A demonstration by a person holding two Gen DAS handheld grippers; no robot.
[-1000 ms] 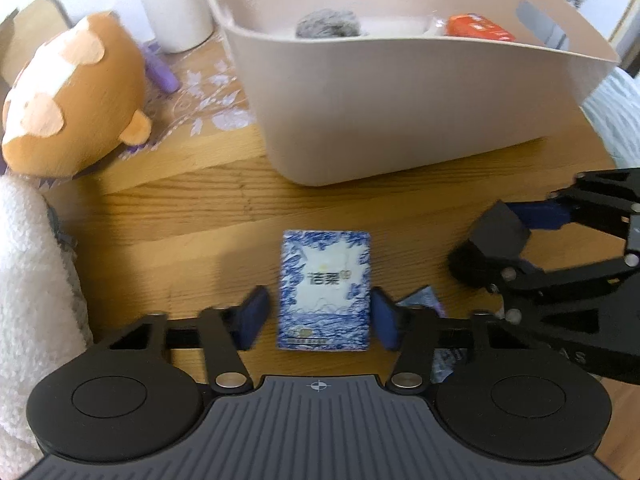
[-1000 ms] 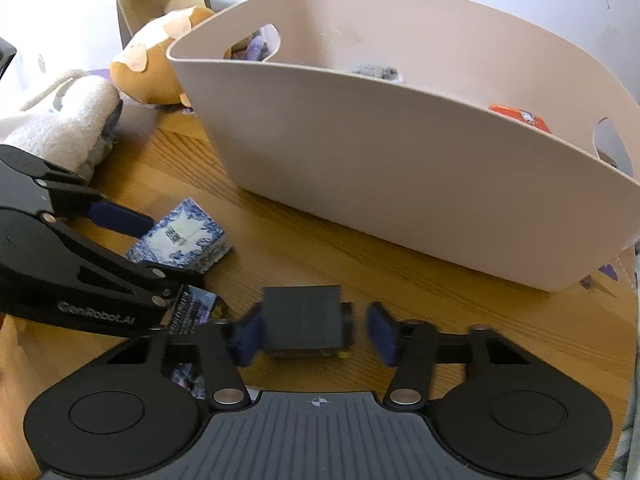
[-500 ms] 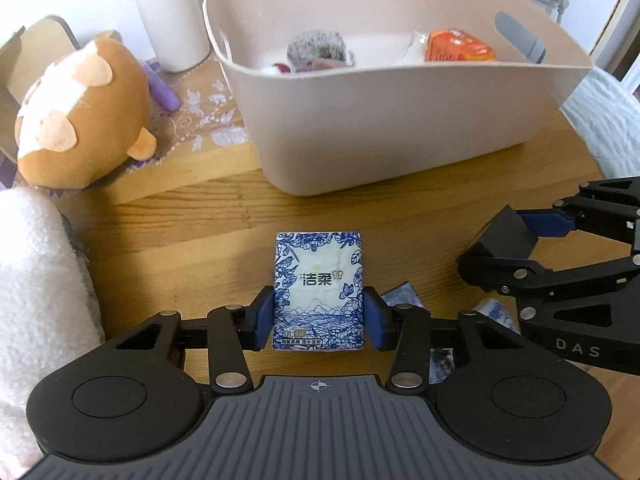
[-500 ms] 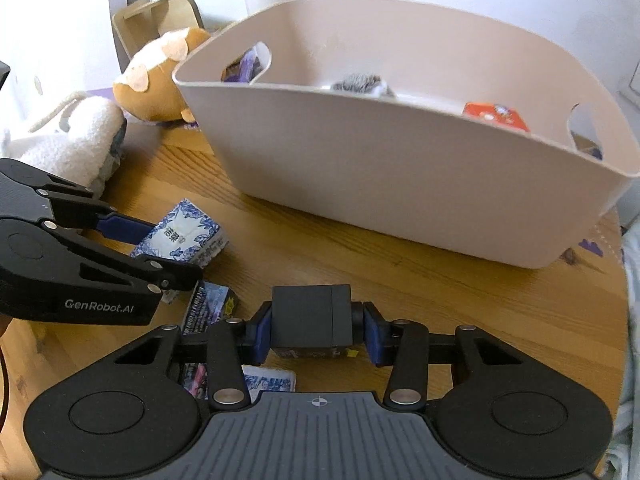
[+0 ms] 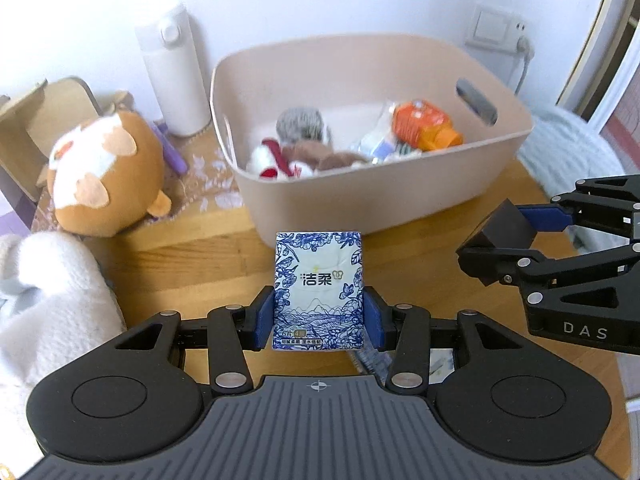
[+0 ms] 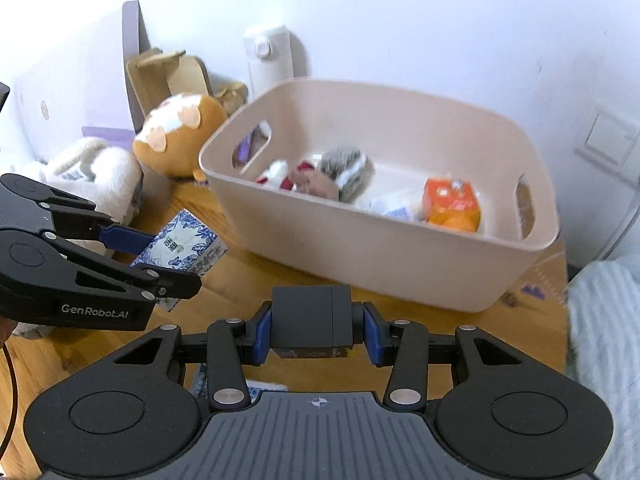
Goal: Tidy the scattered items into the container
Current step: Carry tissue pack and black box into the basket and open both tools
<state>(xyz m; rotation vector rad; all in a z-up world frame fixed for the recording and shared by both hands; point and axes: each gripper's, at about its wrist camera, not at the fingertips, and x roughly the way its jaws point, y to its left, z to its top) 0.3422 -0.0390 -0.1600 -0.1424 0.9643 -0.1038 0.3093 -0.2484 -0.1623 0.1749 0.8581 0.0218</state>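
My left gripper (image 5: 319,318) is shut on a blue-and-white tissue pack (image 5: 319,288) and holds it above the wooden table, in front of the beige bin (image 5: 400,196). The pack also shows in the right wrist view (image 6: 180,246). My right gripper (image 6: 316,334) is shut on a black box (image 6: 312,326), lifted in front of the bin (image 6: 400,264). The box also shows in the left wrist view (image 5: 504,228). The bin holds a grey fuzzy item (image 5: 300,122), an orange packet (image 5: 424,124) and small plush pieces.
A brown plush toy (image 5: 104,176) and a white fluffy toy (image 5: 44,292) lie left of the bin. A white bottle (image 5: 172,68) stands behind. Small packets (image 5: 400,360) lie on the table under my grippers. A pale cloth (image 6: 604,340) lies at the right.
Both grippers closed on their items, the left on the tissue pack and the right on the black box, and lifted them off the table. The bin's inside now shows.
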